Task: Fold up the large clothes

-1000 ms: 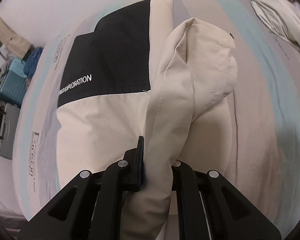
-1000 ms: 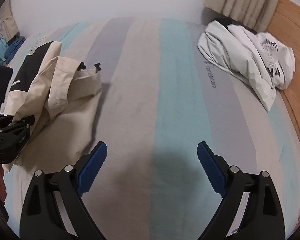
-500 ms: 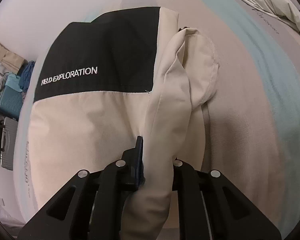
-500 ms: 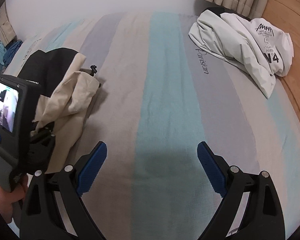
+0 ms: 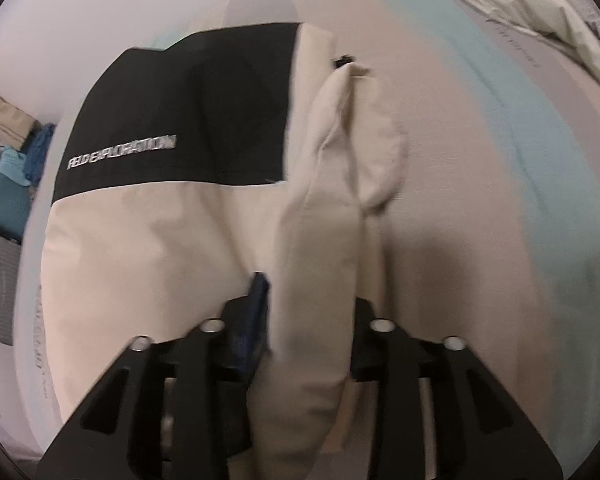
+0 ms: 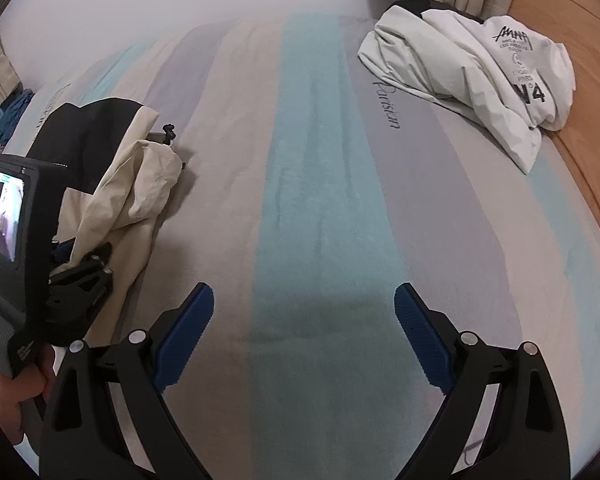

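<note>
**Jacket fold at release**

The striped bedsheet (image 6: 320, 208) lies beneath both grippers. The beige-and-black jacket (image 5: 148, 248) lies ahead of the left gripper (image 5: 306, 300), whose jaws are opening around a raised beige fold (image 5: 320, 260). The right gripper (image 6: 304, 328) gapes wide, empty, the jacket to its left.

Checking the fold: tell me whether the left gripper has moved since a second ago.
Yes. The left gripper has come closer to the black panel of the beige jacket.
</note>
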Demonstrator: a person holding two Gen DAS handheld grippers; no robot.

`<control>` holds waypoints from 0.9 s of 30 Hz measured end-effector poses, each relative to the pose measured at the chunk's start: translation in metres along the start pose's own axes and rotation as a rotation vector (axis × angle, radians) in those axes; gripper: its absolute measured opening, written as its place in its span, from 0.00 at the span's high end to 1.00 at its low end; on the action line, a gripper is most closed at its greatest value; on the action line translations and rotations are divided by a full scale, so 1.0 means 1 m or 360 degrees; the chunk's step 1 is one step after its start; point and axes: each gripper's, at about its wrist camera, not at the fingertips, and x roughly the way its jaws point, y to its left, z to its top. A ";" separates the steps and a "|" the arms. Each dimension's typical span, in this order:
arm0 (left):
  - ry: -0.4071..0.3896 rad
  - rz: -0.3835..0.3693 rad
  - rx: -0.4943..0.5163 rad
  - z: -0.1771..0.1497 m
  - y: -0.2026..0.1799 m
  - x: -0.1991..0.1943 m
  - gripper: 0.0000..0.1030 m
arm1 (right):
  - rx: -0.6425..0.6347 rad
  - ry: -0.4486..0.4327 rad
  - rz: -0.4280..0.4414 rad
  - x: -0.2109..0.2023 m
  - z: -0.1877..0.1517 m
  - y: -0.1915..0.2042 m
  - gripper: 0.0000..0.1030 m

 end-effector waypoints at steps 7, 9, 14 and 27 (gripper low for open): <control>-0.0016 -0.0320 0.0071 -0.018 -0.014 -0.053 0.32 | 0.0068 -0.0022 -0.0067 -0.033 -0.006 -0.015 0.14; -0.0020 -0.0377 0.0060 -0.022 -0.006 -0.065 0.24 | 0.0075 -0.0031 -0.0081 -0.046 -0.007 -0.017 0.14; -0.0055 -0.0428 0.0042 -0.022 0.023 -0.085 0.16 | 0.0038 -0.0064 -0.0111 -0.066 -0.006 -0.003 0.14; -0.0109 -0.0368 -0.0021 0.001 0.154 -0.091 0.06 | -0.0058 -0.0052 0.0065 -0.070 0.024 0.111 0.14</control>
